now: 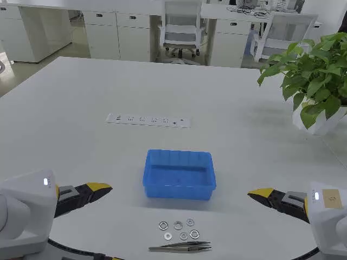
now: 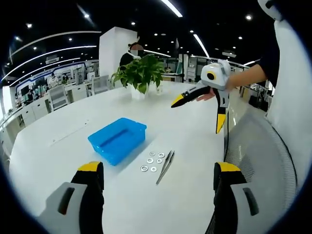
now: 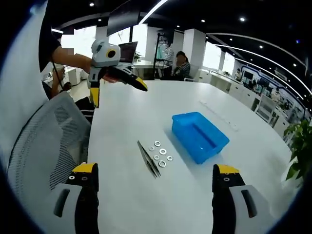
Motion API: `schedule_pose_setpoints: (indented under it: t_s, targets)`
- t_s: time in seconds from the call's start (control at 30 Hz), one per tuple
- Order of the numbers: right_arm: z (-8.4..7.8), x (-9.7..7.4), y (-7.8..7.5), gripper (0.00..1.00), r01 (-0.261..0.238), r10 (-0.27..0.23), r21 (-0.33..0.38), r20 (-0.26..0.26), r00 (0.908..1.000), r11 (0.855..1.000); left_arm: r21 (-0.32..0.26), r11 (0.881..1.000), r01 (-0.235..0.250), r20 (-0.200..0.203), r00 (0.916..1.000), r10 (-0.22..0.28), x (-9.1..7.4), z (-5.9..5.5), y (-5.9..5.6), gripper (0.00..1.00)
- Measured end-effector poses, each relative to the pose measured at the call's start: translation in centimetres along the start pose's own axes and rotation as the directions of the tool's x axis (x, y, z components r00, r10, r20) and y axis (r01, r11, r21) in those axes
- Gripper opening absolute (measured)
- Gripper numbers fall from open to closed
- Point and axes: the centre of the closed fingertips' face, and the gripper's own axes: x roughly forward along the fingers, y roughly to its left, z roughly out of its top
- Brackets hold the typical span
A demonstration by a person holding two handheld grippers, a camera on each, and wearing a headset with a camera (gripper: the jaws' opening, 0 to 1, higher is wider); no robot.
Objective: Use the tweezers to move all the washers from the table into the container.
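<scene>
Between container [image 1: 179, 174] and tweezers [image 1: 180, 247] | washers [image 1: 179, 229] clustered; just beside tweezers, apart

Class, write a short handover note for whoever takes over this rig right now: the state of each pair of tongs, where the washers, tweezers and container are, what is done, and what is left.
The left tongs are open and hold nothing.
The right tongs are open and hold nothing.
Six washers lie in a cluster on the table, between the tweezers and the blue container.
The tweezers lie flat at the near edge, untouched.
Done: nothing yet; no washer can be seen in the container.
Left: pick up the tweezers and move all six washers into the container.
</scene>
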Motion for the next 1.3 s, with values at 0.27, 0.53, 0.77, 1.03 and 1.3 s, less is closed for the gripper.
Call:
schedule_pose_setpoints:
  t_s: [0.27,0.53,0.77,1.03,1.3]
  targets:
    - [0.11,-0.04,-0.18,0.97,0.003,-0.003,0.005,0.005,1.0000,1.000,0.003,1.000,0.008,-0.008,0.9999,-0.008,0.08,-0.07,-0.10,0.99]
    - [0.02,-0.04,-0.16,0.98,0.002,-0.002,0.006,0.003,1.0000,1.000,0.002,1.000,0.015,-0.011,0.9998,-0.015,0.25,-0.10,-0.25,0.99]
    - [0.07,0.02,-0.19,0.99,0.003,-0.003,0.005,0.002,1.0000,1.000,0.003,1.000,0.016,-0.016,0.9997,-0.016,0.29,-0.22,-0.22,0.99]
    - [0.02,0.05,-0.11,1.00,0.007,-0.007,0.002,-0.001,1.0000,1.000,-0.001,1.000,0.017,-0.012,0.9998,-0.017,0.10,-0.50,-0.01,0.99]
    - [-0.02,0.03,-0.02,1.00,0.005,-0.005,0.005,-0.003,1.0000,1.000,-0.001,1.000,0.016,-0.016,0.9997,-0.016,-0.02,-0.79,0.15,0.99]
